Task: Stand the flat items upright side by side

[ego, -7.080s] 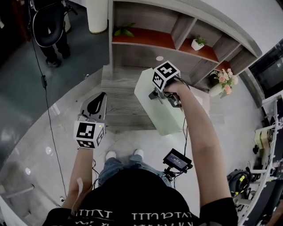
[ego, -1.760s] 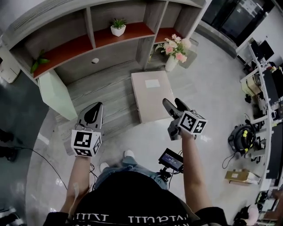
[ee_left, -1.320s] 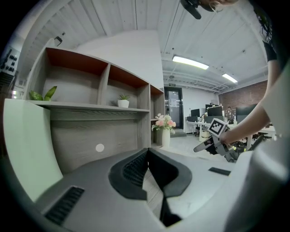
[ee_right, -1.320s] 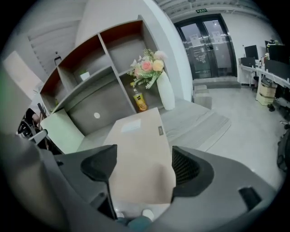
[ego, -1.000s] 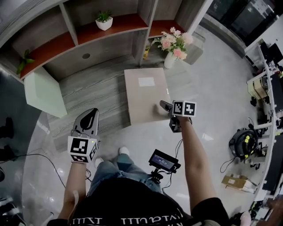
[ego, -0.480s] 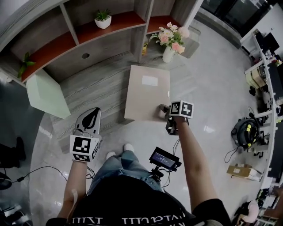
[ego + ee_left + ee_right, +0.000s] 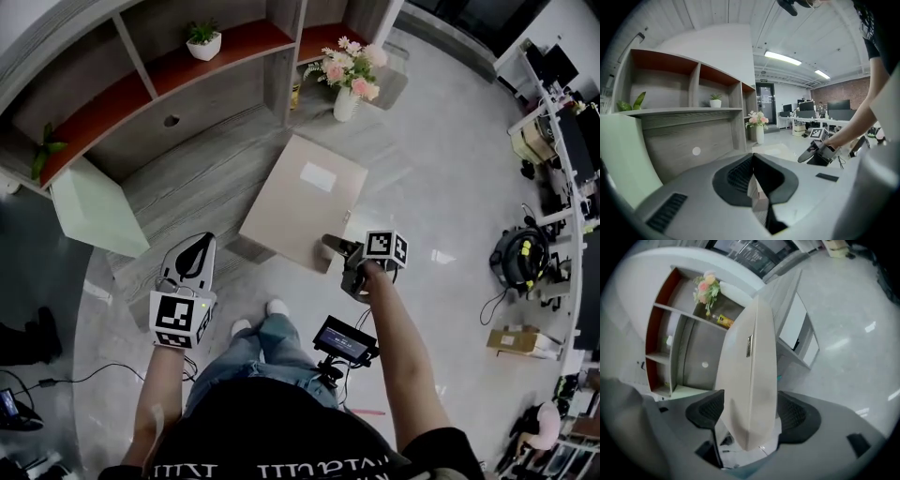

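As the flat beige box [image 7: 305,202] has to end up on edge, I have my right gripper [image 7: 330,246] on its near edge, where the board is thin enough to sit between the jaws. In the right gripper view the box fills the gap from pad to pad and runs away from me edge-on, so the hold is across its thickness. The jaws are easing apart at this moment with the box between them, though the pads look to be touching both faces.

From above, the box seems raised at my end, with a dark shadow under its near left corner. Its far end points toward the vase of flowers [image 7: 347,89] on the grey wooden platform [image 7: 187,178]. Its white label [image 7: 317,176] faces up, so I judge it nearer flat than upright.

The pale green box [image 7: 94,211] stands upright at the left of the platform, well apart from the beige one, in front of the shelf unit [image 7: 112,103]. That is the neighbour the beige box should stand beside, so I take it the lift comes first and a carry to the left after.

My left gripper [image 7: 194,251] hangs over the platform's front edge, jaws together and nothing between them. I hold it clear of the box's path, yet near enough to steady a wide board that could swing or slip from a hold on one edge.
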{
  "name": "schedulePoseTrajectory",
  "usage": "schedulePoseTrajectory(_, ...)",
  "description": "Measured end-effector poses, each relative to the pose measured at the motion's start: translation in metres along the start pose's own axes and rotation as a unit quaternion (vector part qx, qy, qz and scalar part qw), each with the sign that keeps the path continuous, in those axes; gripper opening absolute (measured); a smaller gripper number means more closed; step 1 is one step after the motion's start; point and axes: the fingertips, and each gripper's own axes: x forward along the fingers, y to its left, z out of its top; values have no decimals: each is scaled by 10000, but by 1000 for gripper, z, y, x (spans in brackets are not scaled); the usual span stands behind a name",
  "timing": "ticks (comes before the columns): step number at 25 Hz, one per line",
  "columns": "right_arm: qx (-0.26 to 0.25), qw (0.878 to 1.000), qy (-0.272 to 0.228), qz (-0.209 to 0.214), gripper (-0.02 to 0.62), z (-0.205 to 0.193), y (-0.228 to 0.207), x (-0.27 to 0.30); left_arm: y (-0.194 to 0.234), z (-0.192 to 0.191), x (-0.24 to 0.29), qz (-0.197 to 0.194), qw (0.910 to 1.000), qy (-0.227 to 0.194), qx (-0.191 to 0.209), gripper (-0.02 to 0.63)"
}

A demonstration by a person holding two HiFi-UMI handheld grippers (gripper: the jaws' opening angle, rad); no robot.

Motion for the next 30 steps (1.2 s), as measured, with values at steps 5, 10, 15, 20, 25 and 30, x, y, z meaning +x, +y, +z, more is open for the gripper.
schedulePoseTrajectory(5, 580, 9918, -731, 868, 356, 29, -8, 7, 0, -14, -9, 25, 9996, 234, 143, 12)
schedulePoseTrajectory(10, 633, 9863, -483, 1444, 359, 22, -10, 31, 1, -27, -12, 68, 9987, 465, 186, 12)
schedulePoseTrajectory(15, 809, 9866, -173, 1406, 351, 18, -9, 39, 3, -33, -11, 105, 9984, 524, 164, 12)
schedulePoseTrajectory(20, 566, 9946, 417, 759, 347, 35, 4, 18, 3, -21, -5, 81, 9995, 290, -10, 12)
schedulePoseTrajectory(25, -81, 9952, 966, -129, 345, 58, 22, -9, 1, -6, -3, 23, 9999, 8, -113, 12)
schedulePoseTrajectory(30, -864, 9814, 1424, -957, 345, 79, 48, -24, 11, 11, -11, 133, 9994, -260, -160, 12)
